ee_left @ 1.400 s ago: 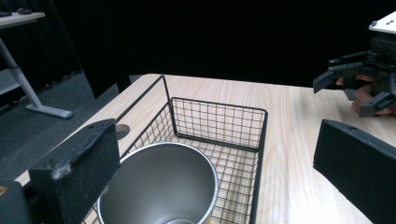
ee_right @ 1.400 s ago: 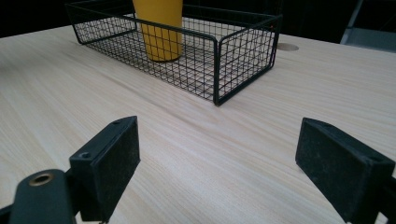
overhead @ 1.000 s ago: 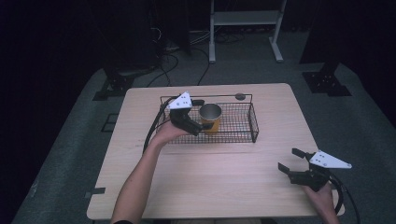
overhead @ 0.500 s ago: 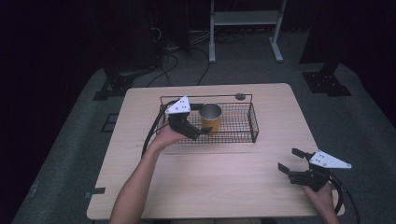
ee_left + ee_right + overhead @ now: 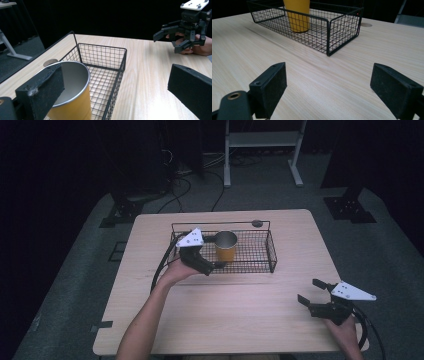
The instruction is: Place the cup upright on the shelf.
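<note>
Left gripper retreats slightly from cup

Over the last second the left gripper [image 5: 212,253] draws back a little toward the person's side of the wire basket [image 5: 270,251], its jaws spread wide. One jaw now stands at the yellow cup's [image 5: 226,247] rim, the other out over the basket's near wall.

A yellow cup [image 5: 226,247] with a silvery inside stands in a black wire basket [image 5: 250,251] on a pale wood-grain table [image 5: 240,310]; both grippers' jaws are black.
</note>
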Demonstrator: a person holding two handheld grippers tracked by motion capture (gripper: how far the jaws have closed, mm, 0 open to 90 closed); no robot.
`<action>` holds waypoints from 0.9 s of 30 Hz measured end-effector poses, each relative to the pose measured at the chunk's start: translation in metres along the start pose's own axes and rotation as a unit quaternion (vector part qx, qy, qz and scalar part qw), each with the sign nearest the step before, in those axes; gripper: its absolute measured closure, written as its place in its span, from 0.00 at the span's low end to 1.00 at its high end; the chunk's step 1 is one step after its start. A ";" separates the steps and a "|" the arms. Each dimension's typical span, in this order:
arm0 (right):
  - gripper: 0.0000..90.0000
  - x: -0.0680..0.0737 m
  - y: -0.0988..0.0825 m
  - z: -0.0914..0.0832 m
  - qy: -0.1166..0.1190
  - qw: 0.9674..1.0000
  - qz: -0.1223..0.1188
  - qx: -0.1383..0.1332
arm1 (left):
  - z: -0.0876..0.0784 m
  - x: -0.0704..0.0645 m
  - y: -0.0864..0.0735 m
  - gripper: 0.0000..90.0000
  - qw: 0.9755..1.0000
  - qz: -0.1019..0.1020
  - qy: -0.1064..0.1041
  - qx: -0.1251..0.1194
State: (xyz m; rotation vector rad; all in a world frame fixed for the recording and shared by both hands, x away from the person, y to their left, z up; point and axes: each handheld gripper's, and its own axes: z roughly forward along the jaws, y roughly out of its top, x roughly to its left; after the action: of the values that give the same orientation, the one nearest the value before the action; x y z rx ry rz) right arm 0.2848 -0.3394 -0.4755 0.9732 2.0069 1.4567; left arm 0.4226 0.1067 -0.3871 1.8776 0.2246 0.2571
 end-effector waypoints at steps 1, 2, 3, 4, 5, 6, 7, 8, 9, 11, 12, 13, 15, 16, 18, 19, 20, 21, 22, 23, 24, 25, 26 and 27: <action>0.14 0.000 0.000 0.000 0.000 1.000 0.000 0.000 | 0.000 -0.001 -0.001 0.00 1.000 0.000 0.000 0.000; 0.14 0.000 0.000 0.000 0.000 1.000 0.000 0.000 | 0.000 -0.001 -0.001 0.00 1.000 -0.002 -0.002 0.004; 0.14 0.000 0.000 0.000 0.000 1.000 0.000 0.000 | -0.001 -0.002 -0.002 0.00 1.000 -0.001 -0.001 0.003; 0.14 0.000 0.000 0.000 0.000 1.000 0.000 0.000 | -0.001 -0.003 -0.003 0.00 1.000 -0.001 0.000 0.002; 0.14 0.000 0.000 0.000 0.000 1.000 0.000 0.000 | -0.002 -0.004 -0.004 0.00 1.000 -0.002 0.000 0.002; 0.14 0.000 0.000 0.000 0.000 1.000 0.000 0.000 | -0.002 -0.005 -0.005 0.00 1.000 -0.003 0.000 0.002; 0.14 0.000 0.000 0.000 0.000 1.000 0.000 0.000 | -0.003 -0.005 -0.006 0.00 1.000 -0.004 0.000 0.002; 0.14 0.000 0.000 0.000 0.000 1.000 0.000 0.000 | -0.003 -0.006 -0.007 0.00 1.000 -0.004 0.000 0.002; 0.14 0.000 0.000 0.000 0.000 1.000 0.000 0.000 | -0.004 -0.007 -0.008 0.00 1.000 -0.005 0.000 0.002; 0.14 0.000 0.000 0.000 0.000 1.000 0.000 0.001 | -0.004 -0.008 -0.009 0.00 1.000 -0.007 -0.003 0.005; 0.14 0.000 0.000 0.000 0.000 1.000 0.000 0.000 | -0.004 -0.009 -0.009 0.00 1.000 -0.006 -0.004 0.009; 0.14 0.000 0.000 0.000 0.000 1.000 0.000 0.000 | -0.004 -0.010 -0.009 0.00 1.000 -0.005 -0.003 0.011; 0.14 0.000 0.000 0.000 0.000 1.000 0.000 0.000 | -0.005 -0.011 -0.009 0.00 1.000 -0.003 -0.001 0.005; 0.14 0.000 0.000 0.000 0.000 1.000 0.000 0.000 | -0.005 -0.012 -0.010 0.00 1.000 -0.005 -0.001 0.004; 0.14 0.000 0.000 0.000 0.000 1.000 0.000 0.000 | -0.006 -0.014 -0.011 0.00 1.000 -0.005 -0.001 0.003; 0.14 0.000 0.000 0.000 0.000 1.000 0.000 0.000 | -0.006 -0.015 -0.012 0.00 1.000 -0.004 -0.001 0.003; 0.14 0.000 0.000 0.000 0.000 1.000 0.001 0.000 | -0.006 -0.016 -0.013 0.00 1.000 -0.004 -0.001 0.004; 0.14 0.000 0.000 0.000 0.000 1.000 0.000 0.000 | -0.006 -0.017 -0.014 0.00 1.000 -0.005 -0.001 0.003; 0.14 0.000 0.000 0.000 0.001 1.000 0.000 0.000 | -0.006 -0.017 -0.014 0.00 1.000 -0.004 -0.001 0.004; 0.14 0.000 0.000 0.000 0.001 1.000 0.000 0.001 | -0.006 -0.018 -0.015 0.00 1.000 -0.005 -0.002 0.003; 0.14 0.000 0.000 0.000 0.001 1.000 0.000 0.001 | -0.006 -0.019 -0.015 0.00 1.000 -0.006 -0.004 0.005; 0.14 0.000 0.000 0.000 0.001 1.000 0.000 0.001 | -0.007 -0.020 -0.015 0.00 1.000 -0.007 -0.003 0.003; 0.14 0.000 0.000 0.000 0.001 1.000 0.000 0.001 | -0.007 -0.021 -0.016 0.00 1.000 -0.004 -0.002 0.001; 0.14 0.000 0.000 0.000 0.000 1.000 0.000 0.001 | -0.008 -0.022 -0.016 0.00 1.000 -0.004 -0.003 0.001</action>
State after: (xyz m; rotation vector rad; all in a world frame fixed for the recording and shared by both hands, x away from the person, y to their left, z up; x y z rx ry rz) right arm 0.2848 -0.3393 -0.4756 0.9738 2.0093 1.4556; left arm 0.3988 0.1126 -0.4013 1.8782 0.2275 0.2456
